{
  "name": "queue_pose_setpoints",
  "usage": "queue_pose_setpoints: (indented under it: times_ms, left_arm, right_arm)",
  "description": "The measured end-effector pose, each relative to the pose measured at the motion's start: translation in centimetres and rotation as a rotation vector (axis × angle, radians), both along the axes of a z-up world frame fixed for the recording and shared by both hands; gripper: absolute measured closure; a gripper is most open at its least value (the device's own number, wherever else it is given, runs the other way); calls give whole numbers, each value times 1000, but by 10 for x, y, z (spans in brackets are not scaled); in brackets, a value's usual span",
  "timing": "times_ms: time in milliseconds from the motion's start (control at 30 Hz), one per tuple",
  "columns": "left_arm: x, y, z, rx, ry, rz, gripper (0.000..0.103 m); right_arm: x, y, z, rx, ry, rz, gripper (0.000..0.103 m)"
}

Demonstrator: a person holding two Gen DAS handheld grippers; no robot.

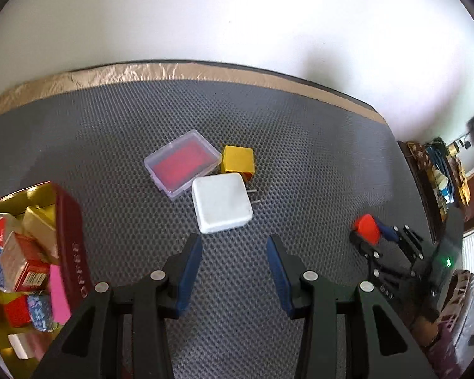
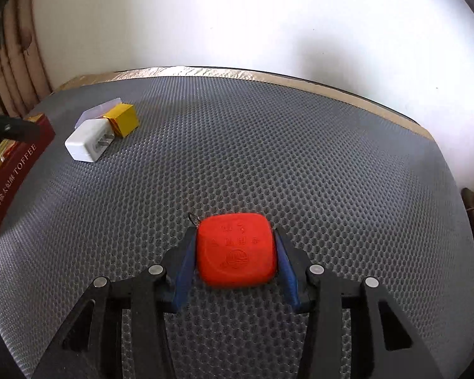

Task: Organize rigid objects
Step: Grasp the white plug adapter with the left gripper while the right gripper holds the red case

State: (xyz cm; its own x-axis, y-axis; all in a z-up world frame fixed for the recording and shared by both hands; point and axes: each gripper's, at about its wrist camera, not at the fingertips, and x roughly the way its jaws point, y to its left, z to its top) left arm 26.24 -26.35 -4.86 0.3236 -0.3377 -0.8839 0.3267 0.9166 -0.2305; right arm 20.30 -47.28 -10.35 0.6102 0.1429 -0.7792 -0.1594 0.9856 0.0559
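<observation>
- Left wrist view: we see the toffee tin, dark red outside and gold inside, lying open and crowded with small packets, a pink block and a white box.
- To the right of the tin lie a clear plastic case with a red insert, a yellow cube and a white charger, all touching.
- Our left gripper hovers wide apart and empty, just short of the charger.
- Far right of the tin, our right gripper clamps the red block.
- Right wrist view: our right gripper pinches the red block above the grey mat.
- The tin, marked TOFFEE, sits far left; the charger, cube and case lie just beside it.
</observation>
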Motion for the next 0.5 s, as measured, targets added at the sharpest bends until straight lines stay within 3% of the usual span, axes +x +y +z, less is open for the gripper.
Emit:
queue_pose_setpoints:
  times_ms: [167,300,367,433,500]
  left_arm:
    - [23,-7,-14,-6,66,10,60]
    - [35,-17,-23,-8,98,9,59]
    - [39,-20,-24,-5,92,15,56]
    - [42,-23,-23,-25,100,12,47]
    - [44,-25,-25,-20,104,15,46]
  right_arm:
    - [0,-17,-4,88,7,-3,59]
    - [-2,-16,0,98,7,-5,59]
    - [-2,-15,1,104,7,-4,59]
    - [-1,-16,2,114,7,-3,59]
    - [0,-16,2,119,7,-2,58]
